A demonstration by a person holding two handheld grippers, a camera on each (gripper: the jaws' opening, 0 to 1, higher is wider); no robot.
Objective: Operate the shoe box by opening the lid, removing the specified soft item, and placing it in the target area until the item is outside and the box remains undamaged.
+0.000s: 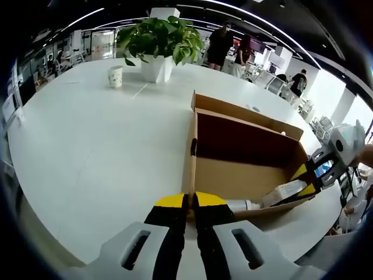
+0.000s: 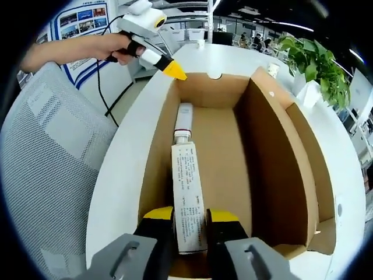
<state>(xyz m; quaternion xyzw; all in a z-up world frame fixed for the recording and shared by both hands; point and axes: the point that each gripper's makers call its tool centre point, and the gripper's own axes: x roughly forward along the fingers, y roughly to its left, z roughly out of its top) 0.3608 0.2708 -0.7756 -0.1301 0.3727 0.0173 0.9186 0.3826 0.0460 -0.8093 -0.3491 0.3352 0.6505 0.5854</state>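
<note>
An open brown shoe box [image 1: 233, 175] lies on the white table, its lid [image 2: 303, 151] folded upright along the long side. A white soft tube [image 2: 187, 192] lies lengthwise on the box floor, its cap toward the far end. My right gripper [image 2: 190, 219] is shut on the tube's near end, just inside the box's short wall. In the left gripper view this gripper [image 1: 306, 181] reaches into the box's right end with the tube [image 1: 285, 192] between its yellow tips. My left gripper [image 1: 190, 201] is shut on the box's wall at the opposite corner; a hand holds it [image 2: 175, 71].
A potted plant [image 1: 157, 41] and a paper cup [image 1: 115, 76] stand at the far side of the round white table [image 1: 87, 157]. A grey mesh chair [image 2: 46, 175] stands close to the table edge. People stand at the back [image 1: 220, 46].
</note>
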